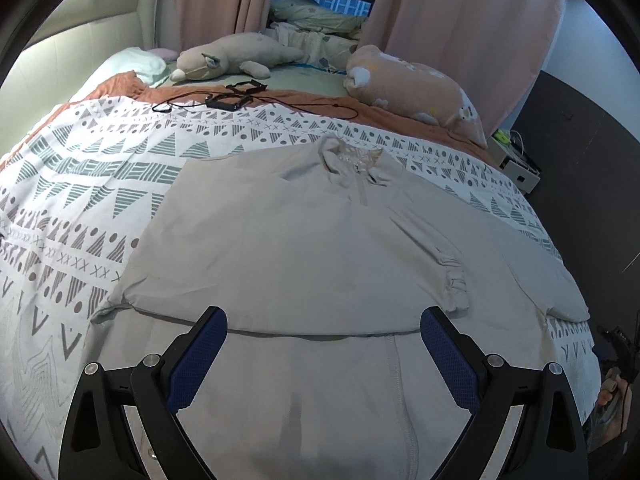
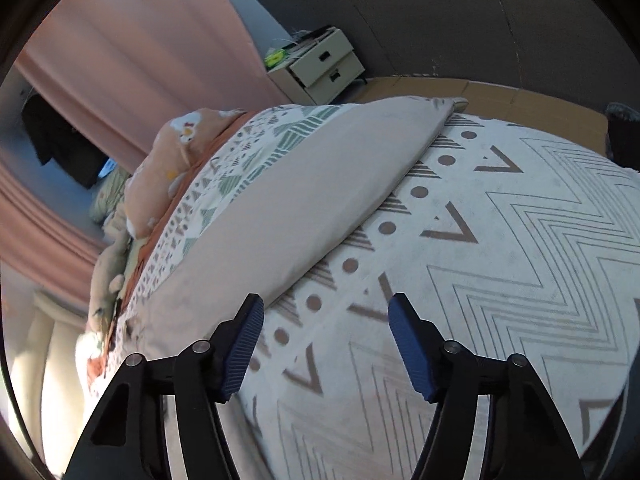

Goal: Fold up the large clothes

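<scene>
On patterned bedspread (image 1: 80,184): one beige garment (image 1: 288,240), laid flat, collar (image 1: 352,160) at far end, sleeve folded across its front. Left gripper (image 1: 323,344): jaws wide apart, nothing between the pads, poised over the near part of the garment at the folded edge, angled downward. Right gripper (image 2: 326,336): jaws partly open, nothing gripped, over the bedspread just beside the garment's edge (image 2: 360,216), left pad (image 2: 240,352) close to the cloth, tilted down. Beyond: plush toy (image 1: 236,58), pink curtains (image 1: 460,32), drawer unit (image 2: 320,66)
</scene>
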The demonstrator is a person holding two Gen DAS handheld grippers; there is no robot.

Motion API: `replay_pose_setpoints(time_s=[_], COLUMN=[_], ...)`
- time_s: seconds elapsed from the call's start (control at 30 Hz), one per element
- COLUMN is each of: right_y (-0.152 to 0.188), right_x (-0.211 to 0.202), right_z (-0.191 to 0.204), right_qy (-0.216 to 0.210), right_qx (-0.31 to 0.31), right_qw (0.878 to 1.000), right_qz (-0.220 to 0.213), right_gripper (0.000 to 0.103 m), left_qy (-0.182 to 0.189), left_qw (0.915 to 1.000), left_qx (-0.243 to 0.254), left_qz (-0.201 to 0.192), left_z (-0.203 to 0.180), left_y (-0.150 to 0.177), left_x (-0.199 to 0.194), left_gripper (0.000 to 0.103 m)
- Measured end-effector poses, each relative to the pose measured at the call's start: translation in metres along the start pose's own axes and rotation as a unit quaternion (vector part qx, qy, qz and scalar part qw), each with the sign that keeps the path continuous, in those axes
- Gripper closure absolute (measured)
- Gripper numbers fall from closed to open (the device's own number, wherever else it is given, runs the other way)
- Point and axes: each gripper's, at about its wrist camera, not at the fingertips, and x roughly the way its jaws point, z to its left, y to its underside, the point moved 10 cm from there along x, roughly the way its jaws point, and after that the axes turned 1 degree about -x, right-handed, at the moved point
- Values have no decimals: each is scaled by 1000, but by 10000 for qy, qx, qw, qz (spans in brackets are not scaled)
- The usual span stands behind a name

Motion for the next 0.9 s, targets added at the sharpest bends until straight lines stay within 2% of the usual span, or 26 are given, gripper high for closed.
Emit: replay_pose_setpoints(time_s=[0.07,0.13,0.3,0.5,0.6,0.63,0.7,0.73,0.77,0.9], right_y=[-8,-15,-31,-44,-50,-51,-55,-56,-57,-67], right_x=[15,33,69,92,98,99,100,101,101,83], right_z=[-3,-8,-25,-35,-37,-38,-42,-42,-40,-21], right_qy=[31,78,247,535,656,675,707,685,641,857], right_qx=[32,69,338,245,231,242,254,231,171,-453], right_qw=[10000,9999,9991,9983,9975,9973,9971,9973,9977,9948], right_qz=[7,58,110,-47,-109,-123,-155,-144,-131,-300], right_gripper=[50,54,56,61,63,65,76,90,96,99], left_qy=[-62,-123,-355,-412,-472,-462,-431,-427,-438,-438], left_qw=[10000,9999,9991,9984,9981,9981,9980,9981,9981,9982], left_qx=[-8,-3,68,-132,-200,-256,-332,-328,-303,-315], left_qz=[51,90,212,376,330,331,326,309,293,254], left_z=[4,9,28,46,53,55,59,60,61,68], left_y=[2,4,14,20,17,16,17,18,18,17], left_x=[12,23,41,57,57,56,54,51,49,42], left_gripper=[5,5,5,5,5,5,5,5,5,5])
